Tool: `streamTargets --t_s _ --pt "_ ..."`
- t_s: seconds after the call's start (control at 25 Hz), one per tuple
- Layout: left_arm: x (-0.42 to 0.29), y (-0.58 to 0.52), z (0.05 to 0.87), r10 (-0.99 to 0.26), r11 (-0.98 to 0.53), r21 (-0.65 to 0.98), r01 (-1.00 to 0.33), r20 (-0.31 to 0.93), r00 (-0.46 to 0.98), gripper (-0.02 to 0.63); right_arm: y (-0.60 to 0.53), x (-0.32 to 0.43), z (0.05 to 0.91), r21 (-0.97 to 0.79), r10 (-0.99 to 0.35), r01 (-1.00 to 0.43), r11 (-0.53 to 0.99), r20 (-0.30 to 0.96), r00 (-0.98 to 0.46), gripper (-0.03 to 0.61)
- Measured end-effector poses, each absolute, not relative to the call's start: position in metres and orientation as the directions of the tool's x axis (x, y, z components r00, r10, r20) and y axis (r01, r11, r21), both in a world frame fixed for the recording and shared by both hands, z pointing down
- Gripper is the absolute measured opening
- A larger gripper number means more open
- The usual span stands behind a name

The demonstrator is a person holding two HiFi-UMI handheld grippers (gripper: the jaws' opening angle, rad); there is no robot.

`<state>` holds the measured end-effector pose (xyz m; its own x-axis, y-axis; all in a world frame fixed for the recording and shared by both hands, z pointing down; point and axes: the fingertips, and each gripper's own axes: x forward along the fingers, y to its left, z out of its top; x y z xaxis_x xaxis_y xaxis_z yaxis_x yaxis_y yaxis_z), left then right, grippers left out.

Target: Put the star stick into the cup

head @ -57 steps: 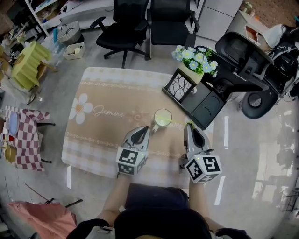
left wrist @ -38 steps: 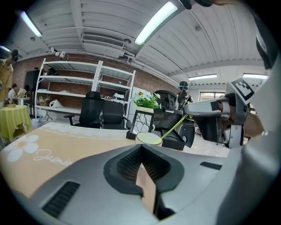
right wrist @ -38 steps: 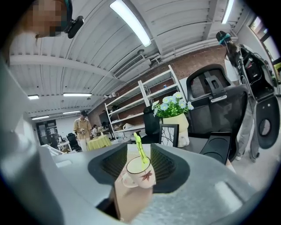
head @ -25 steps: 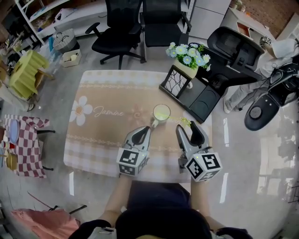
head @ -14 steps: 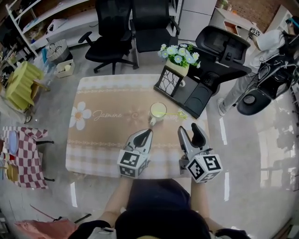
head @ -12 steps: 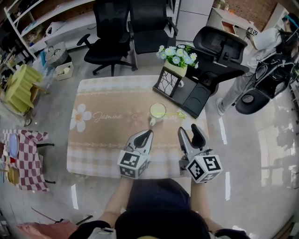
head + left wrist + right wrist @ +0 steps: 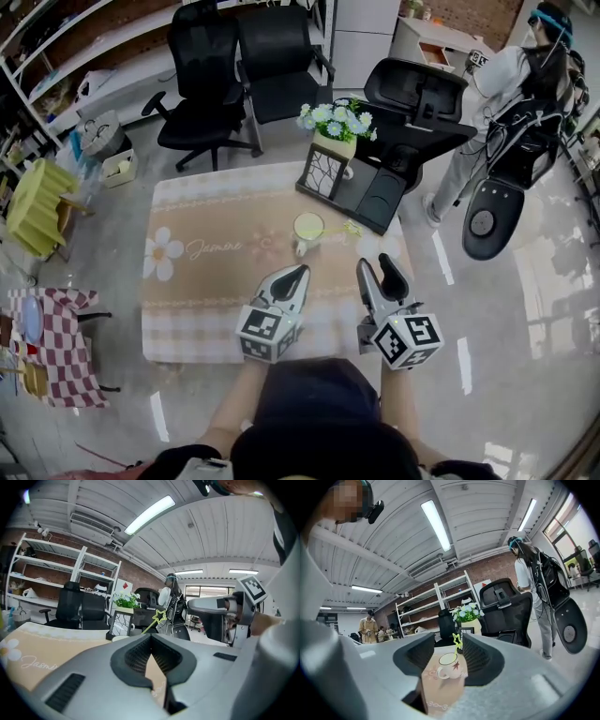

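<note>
A white cup (image 7: 307, 227) with a leaf print stands on the tan tablecloth (image 7: 216, 262). The yellow-green star stick (image 7: 349, 228) stands in it and leans out to the right; its star (image 7: 457, 641) rises above the cup (image 7: 449, 665) in the right gripper view. My right gripper (image 7: 377, 265) hangs well short of the cup. Its jaws are closing, with a wide gap and nothing between them. My left gripper (image 7: 299, 272) is shut and empty, also short of the cup. The star (image 7: 161, 616) shows beyond its jaws in the left gripper view.
A pot of white and blue flowers (image 7: 334, 127), a black framed stand (image 7: 323, 172) and a black tray (image 7: 373, 194) sit at the table's far right corner. Office chairs (image 7: 244, 66) stand behind. A person (image 7: 520, 75) stands at the right.
My right gripper was closed at the stick; it then opened and let go. Both grippers now sit farther back from the cup, and the stick stays leaning in it.
</note>
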<state>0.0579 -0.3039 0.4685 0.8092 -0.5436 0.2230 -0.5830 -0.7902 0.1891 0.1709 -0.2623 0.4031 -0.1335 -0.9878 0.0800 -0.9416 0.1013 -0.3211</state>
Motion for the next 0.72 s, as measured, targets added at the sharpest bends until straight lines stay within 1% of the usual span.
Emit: streamTargets --t_s 0.08,0.12,0.28,0.52,0.72 --pt "0.06 -0.301 0.467 -0.534 -0.795 0.198 -0.573 0.218 0.817 0.009 -0.257 0.174 0.4 -0.316 -0.991 -0.945 0.082 0.076 -0.111 0.165" --pt "0.061 -0.299 0.466 -0.53 -0.798 0.203 -0.568 0.215 0.821 0.009 -0.254 0.176 0.399 -0.313 -0.992 -0.947 0.068 0.077 -0.096 0.143" --pt "0.07 -0.29 0.464 -0.507 -0.813 0.208 -0.543 0.205 0.837 0.009 -0.24 0.191 0.4 -0.306 -0.995 -0.952 -0.005 0.097 -0.026 0.005" --pt "0.074 -0.278 0.464 -0.486 -0.827 0.207 -0.523 0.207 0.849 0.009 -0.229 0.192 0.402 -0.211 -0.991 -0.977 -0.028 0.137 -0.001 0.004" --pt "0.072 -0.275 0.463 -0.482 -0.831 0.2 -0.519 0.209 0.851 0.009 -0.226 0.185 0.403 -0.202 -0.99 -0.979 -0.019 0.139 -0.01 0.004"
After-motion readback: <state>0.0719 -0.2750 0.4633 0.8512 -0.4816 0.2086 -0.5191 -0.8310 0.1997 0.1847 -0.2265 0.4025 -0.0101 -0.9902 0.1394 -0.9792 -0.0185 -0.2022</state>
